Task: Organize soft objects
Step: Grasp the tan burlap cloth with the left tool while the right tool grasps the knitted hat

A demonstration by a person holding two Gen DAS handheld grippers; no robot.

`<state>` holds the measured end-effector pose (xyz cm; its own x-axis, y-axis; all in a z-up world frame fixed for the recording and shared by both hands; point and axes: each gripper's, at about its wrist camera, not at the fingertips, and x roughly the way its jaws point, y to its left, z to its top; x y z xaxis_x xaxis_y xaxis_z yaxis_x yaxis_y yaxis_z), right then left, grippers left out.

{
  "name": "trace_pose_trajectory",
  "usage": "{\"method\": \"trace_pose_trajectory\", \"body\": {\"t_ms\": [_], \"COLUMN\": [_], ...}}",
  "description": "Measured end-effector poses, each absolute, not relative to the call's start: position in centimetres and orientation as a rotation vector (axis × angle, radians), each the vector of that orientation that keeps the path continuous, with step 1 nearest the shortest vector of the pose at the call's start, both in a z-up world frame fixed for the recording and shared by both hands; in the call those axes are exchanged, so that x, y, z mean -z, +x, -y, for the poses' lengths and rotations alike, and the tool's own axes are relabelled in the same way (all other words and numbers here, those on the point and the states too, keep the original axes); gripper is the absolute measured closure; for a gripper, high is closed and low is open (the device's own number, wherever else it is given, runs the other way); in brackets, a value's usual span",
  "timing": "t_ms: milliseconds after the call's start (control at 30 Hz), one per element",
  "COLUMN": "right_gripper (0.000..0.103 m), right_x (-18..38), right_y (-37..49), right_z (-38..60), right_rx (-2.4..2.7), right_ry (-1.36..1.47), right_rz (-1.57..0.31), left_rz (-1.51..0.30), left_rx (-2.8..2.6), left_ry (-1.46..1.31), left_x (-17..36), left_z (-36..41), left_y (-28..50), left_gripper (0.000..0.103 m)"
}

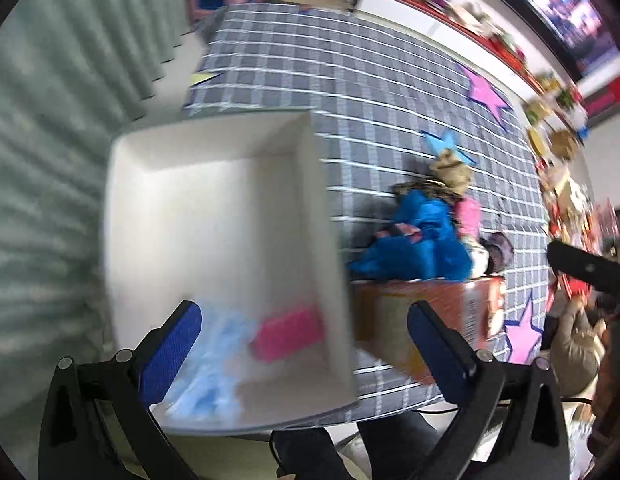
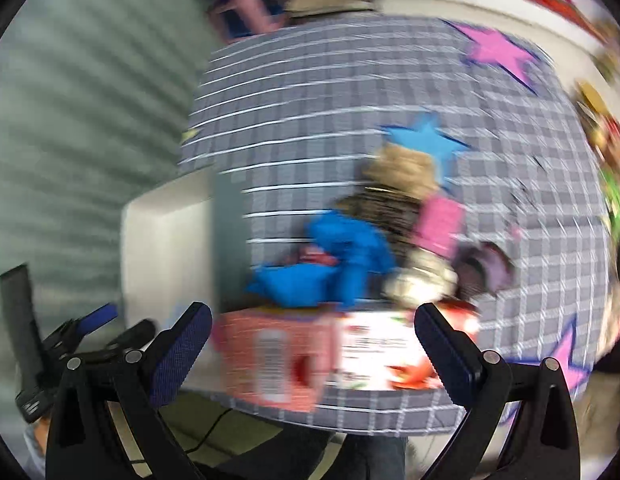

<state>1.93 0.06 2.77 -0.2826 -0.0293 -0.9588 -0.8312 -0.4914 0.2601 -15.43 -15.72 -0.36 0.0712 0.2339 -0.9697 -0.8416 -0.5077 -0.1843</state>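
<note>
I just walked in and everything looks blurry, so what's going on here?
A person holds tongs in each hand above a checked tablecloth. Both the left tongs and the right tongs are open and hold nothing. A white bin already contains a pink item and a light blue fluffy item. A pile of soft toys, one bright blue, sits behind a red carton, not yet sorted.

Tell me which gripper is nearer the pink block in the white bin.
Left. The left gripper hangs open right over the white bin, the pink block between its fingers. The right gripper is off to the bin's side, facing the red carton.
</note>
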Motion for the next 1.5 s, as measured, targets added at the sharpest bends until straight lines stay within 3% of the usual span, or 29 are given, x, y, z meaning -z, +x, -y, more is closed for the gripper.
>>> {"method": "trace_pose_trajectory", "body": {"t_ms": [433,700,1067,1500], "right_gripper": [0.001,0.001,0.001,0.0], "right_x": [5.0,9.8,15.8,18.7], "right_y": [14.0,14.4,13.7,11.5], "right_z": [-6.0,-8.2,-10.3,-11.1], "right_rx": [-1.467,-1.408,-1.347,-1.264], "right_ry": [-1.288,-1.319,-1.411,-1.549], "right_rz": [-1.348,-1.388,-1.397,-1.353], "left_rz": [-0.78,-0.944,-1.107,-1.159], "left_rx": [-1.415,-1.384,-1.429,-1.403], "left_ry": [-1.456,-1.494,-1.56,-1.547], "left_x": [1.0,7.9,16.3,19.7], "left_z": [1.2,-8.1,-12.0,-14.3], "left_y": [-8.5,-4.8,-4.8,-4.9], "left_gripper": [0.0,0.0,0.0,0.0]}}
